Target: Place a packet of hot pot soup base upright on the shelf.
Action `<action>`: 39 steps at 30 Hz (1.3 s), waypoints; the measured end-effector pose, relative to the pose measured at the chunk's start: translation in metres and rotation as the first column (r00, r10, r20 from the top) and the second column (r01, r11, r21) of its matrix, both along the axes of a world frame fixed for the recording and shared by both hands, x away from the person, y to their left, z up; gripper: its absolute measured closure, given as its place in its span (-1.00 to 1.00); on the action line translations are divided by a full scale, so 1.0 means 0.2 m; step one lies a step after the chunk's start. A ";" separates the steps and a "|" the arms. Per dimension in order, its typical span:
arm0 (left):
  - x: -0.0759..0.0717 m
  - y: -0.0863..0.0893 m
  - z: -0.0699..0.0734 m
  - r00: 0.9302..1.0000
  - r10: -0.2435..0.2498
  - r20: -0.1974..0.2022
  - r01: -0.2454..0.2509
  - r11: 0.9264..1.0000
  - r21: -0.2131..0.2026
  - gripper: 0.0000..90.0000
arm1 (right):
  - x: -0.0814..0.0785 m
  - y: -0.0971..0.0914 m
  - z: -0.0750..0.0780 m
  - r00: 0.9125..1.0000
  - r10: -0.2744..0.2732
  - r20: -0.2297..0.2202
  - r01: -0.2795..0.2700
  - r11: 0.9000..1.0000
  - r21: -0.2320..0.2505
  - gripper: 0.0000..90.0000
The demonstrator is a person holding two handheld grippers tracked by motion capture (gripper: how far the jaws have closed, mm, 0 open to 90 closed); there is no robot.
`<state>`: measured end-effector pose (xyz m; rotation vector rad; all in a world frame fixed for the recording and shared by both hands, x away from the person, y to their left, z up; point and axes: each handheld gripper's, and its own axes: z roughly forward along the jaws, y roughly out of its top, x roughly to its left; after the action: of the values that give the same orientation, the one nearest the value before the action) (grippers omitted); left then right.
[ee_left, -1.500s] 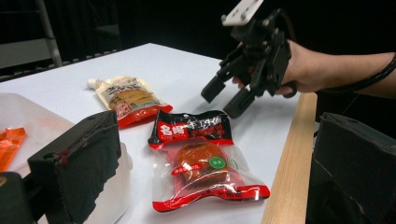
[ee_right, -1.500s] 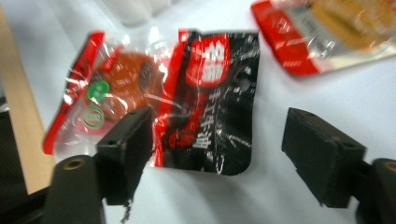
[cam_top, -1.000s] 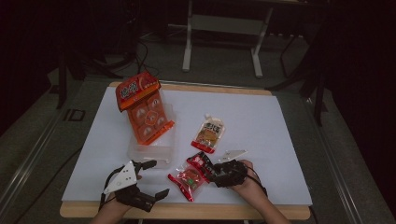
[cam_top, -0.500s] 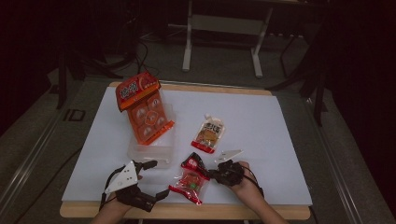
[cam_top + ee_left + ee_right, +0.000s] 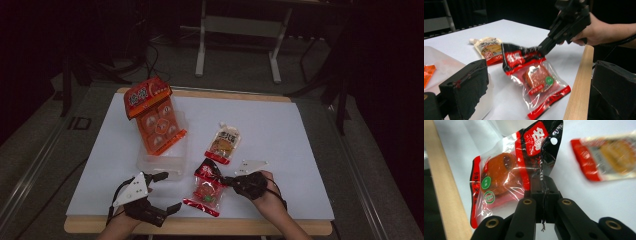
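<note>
Black foam pads line our left gripper (image 5: pixel 161 192), whose fingers stand spread and bare near the counter's (image 5: pixel 280 125) wooden front edge, the clear plastic tub (image 5: pixel 162 161) with its orange multi-pack (image 5: pixel 152 116) just beyond them. To their right lies the red-and-clear snack packet (image 5: pixel 207 188), its long axis running from the counter edge up toward our right gripper (image 5: pixel 231 180). That gripper's fingers are pressed together on the packet's black top seam, raising that end while the lower end rests on the counter. The right hand (image 5: pixel 262 192) is plainly nearer; the tub lies left of its fingers. The yellow sauce pouch (image 5: pixel 223 143) sits beyond them.
</note>
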<state>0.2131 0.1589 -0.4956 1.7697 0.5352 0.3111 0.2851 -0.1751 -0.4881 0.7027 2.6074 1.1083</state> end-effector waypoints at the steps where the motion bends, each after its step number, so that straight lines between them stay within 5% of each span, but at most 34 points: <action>1: 0.00 0.00 0.00 1.000 0.001 -0.003 -0.001 1.000 0.000 -0.97 | -0.01 0.00 0.01 1.000 0.008 0.008 -0.008 1.000 -0.001 0.99; 21: 0.05 -0.04 0.07 0.999 -0.003 -0.037 0.002 1.000 -0.018 -0.97 | -0.09 -0.08 0.21 0.992 0.033 0.120 -0.041 0.997 0.062 0.99; 26: 0.08 -0.07 0.12 1.000 -0.024 -0.008 0.024 1.000 0.008 -0.97 | -0.11 -0.10 0.24 0.991 0.040 0.128 -0.049 0.997 0.068 0.99; 39: 0.20 -0.22 0.21 0.997 -0.070 -0.029 0.071 0.997 0.022 -0.81 | -0.17 -0.12 0.27 0.989 0.050 0.139 -0.061 0.995 0.079 0.99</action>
<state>0.2536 0.1154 -0.4529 1.8134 0.4901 0.2442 0.2520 -0.2000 -0.4337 0.5516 2.4918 1.2409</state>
